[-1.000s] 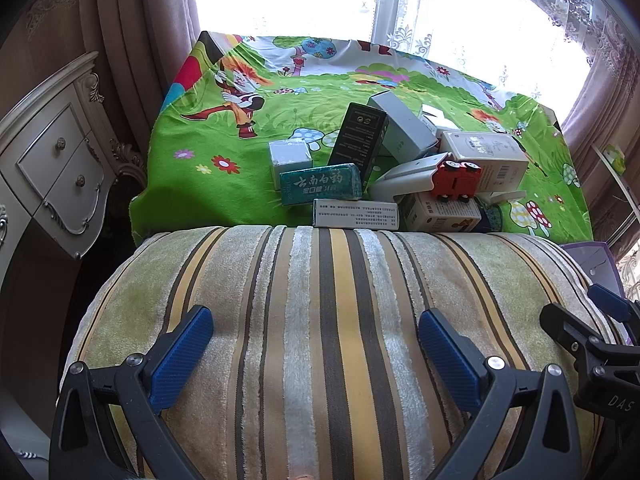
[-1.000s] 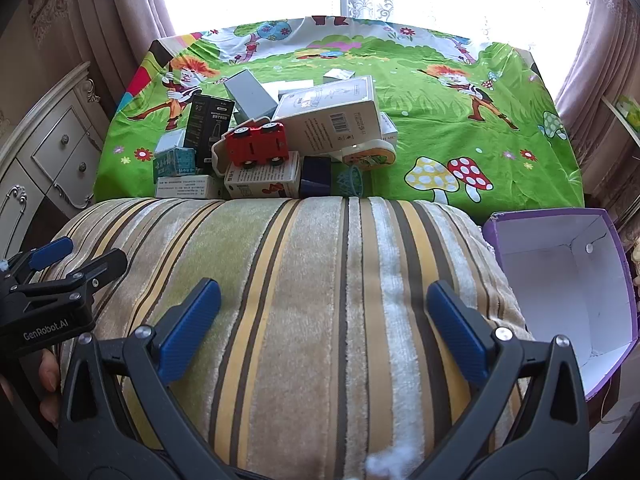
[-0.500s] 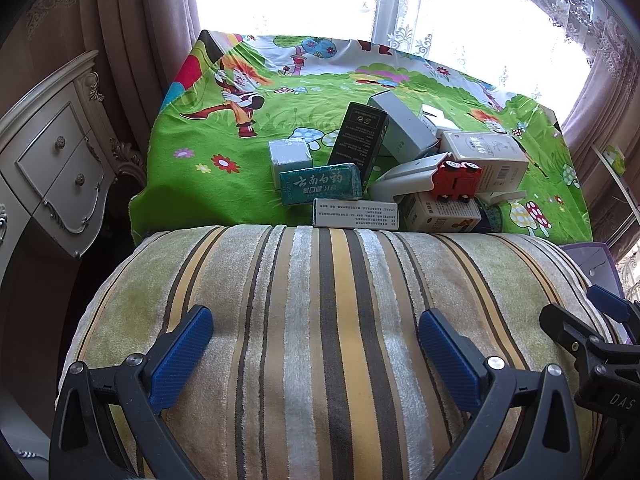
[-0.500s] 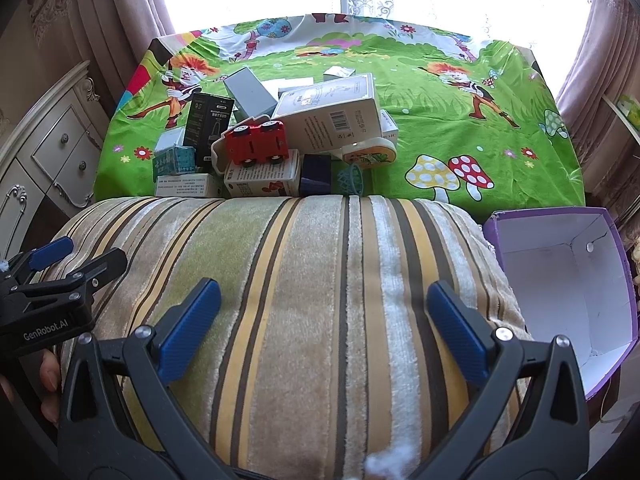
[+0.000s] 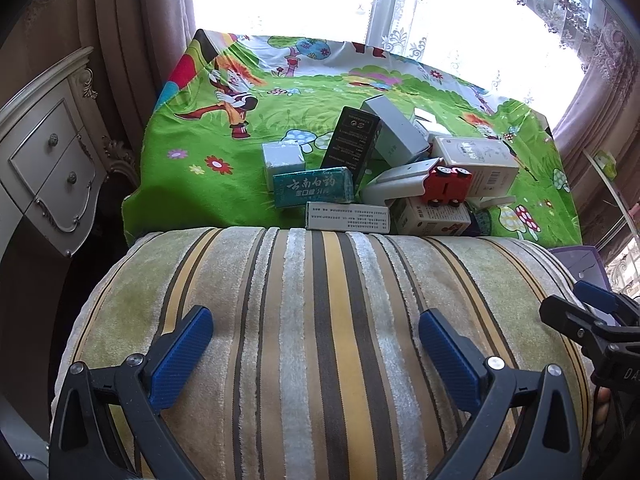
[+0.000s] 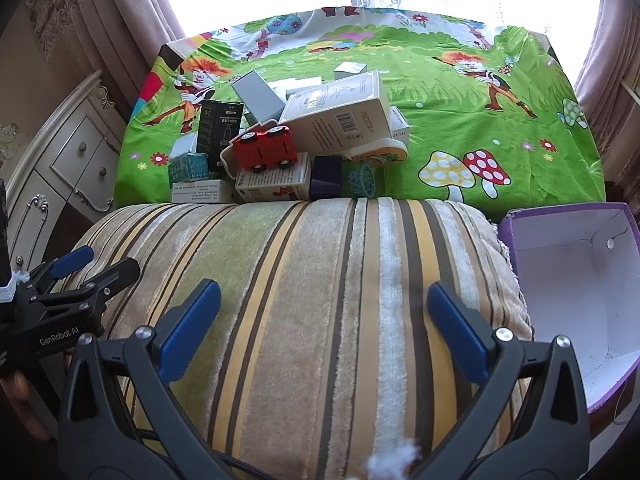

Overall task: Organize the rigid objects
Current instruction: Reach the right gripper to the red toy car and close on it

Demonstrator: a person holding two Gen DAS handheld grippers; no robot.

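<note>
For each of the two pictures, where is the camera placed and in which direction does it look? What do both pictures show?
Left wrist view: sits on the left hand-held gripper, open above the striped cushion, facing the window; the right hand-held gripper enters at the right edge.
Right wrist view: sits on the right hand-held gripper, open, facing the same way; the left hand-held gripper and a finger show at left, the purple box at right.
Shared: the cushion, the green cloth, the red toy car amid stacked boxes.

Small cartons lie heaped on the green cartoon cloth: a teal box, a leaning black box, a large white box. A red toy car perches on the heap. The purple box sits open, white inside.
</note>
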